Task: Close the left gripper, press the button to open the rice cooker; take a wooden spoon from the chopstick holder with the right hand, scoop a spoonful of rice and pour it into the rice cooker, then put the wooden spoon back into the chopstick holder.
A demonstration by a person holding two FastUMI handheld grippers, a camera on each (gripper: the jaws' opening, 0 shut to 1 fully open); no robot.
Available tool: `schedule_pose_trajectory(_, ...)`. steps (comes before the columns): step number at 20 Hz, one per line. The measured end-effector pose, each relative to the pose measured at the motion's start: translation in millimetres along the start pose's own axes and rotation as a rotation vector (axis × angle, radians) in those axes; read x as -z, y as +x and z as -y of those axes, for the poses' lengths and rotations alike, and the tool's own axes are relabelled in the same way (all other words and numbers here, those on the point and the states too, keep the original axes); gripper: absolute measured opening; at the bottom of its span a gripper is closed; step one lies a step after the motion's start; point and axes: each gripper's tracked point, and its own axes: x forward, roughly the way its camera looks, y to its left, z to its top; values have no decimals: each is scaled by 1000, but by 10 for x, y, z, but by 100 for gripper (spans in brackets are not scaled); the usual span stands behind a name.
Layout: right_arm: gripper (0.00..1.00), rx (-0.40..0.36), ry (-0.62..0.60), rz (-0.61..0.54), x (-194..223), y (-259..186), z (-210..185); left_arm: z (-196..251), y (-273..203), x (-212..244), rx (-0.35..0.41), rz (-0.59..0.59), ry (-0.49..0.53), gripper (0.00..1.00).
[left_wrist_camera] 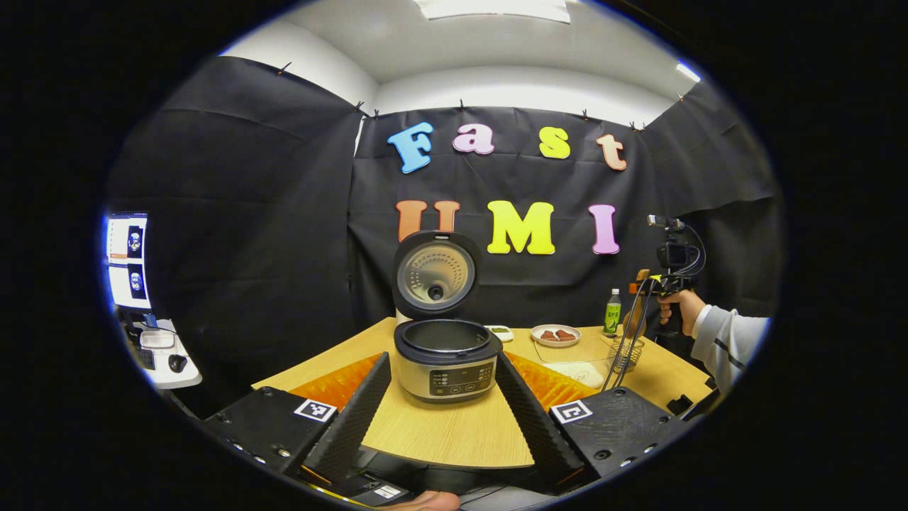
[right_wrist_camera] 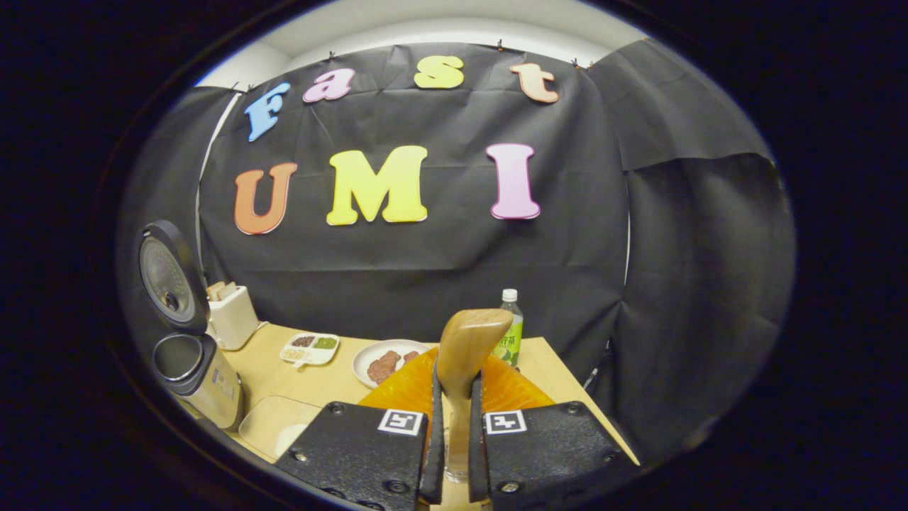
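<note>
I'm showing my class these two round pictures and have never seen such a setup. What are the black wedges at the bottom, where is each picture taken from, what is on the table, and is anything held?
No robot here: a person holds a two-finger tool in each hand, each with a fisheye camera looking along its fingers. The black wedges are those fingers.

In the left gripper view, the left tool is open, fingers spread either side of the rice cooker, whose lid stands up. Far right, the person's hand holds the other tool.

In the right gripper view, the right tool is shut on the wooden spoon, bowl pointing up.

On the wooden table also sit an orange mat, a wire chopstick holder, a green bottle, a plate of food, a small divided dish and a clear tray.
</note>
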Motion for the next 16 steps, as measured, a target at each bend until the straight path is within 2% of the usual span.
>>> schedule_pose_trajectory(7,23,-35,71,-38,240,163,115,399,103,56,61,-13,7,95)
schedule_pose_trajectory(8,31,-27,74,-34,237,164,164,428,115,69,64,-16,9,95)
schedule_pose_trajectory(10,60,6,70,-3,180,196,301,506,157,85,74,-18,-1,95)
schedule_pose_trajectory(11,63,7,75,7,157,188,320,550,192,110,83,-18,-18,95)
schedule_pose_trajectory(14,100,-10,108,54,57,79,334,589,308,212,88,-42,-67,94)
schedule_pose_trajectory(16,100,5,116,84,-20,-23,389,546,357,271,63,-54,-50,94)
